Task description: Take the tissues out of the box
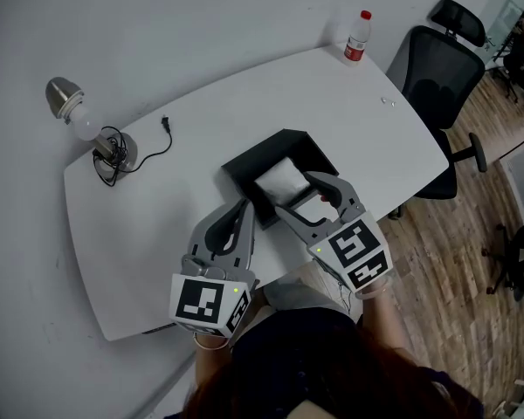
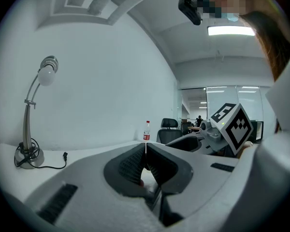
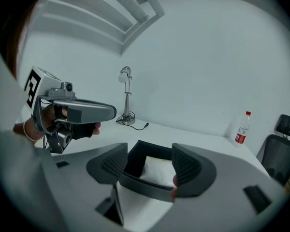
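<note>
White bench (image 1: 157,234), black box (image 1: 244,168) sitting mid-bench with its top open, white tissues (image 1: 281,182) showing inside. The right hand-held gripper (image 1: 299,197) is at the box's near-right rim, jaws spread wide, right beside the tissues. The left hand-held gripper (image 1: 242,208) rests just left of the box, jaws pressed together. Far left, a desk lamp (image 1: 79,116) with its cable trailing loose; far right corner, a red-capped bottle (image 1: 358,37); beyond the bench, a black office chair (image 1: 437,77).
</note>
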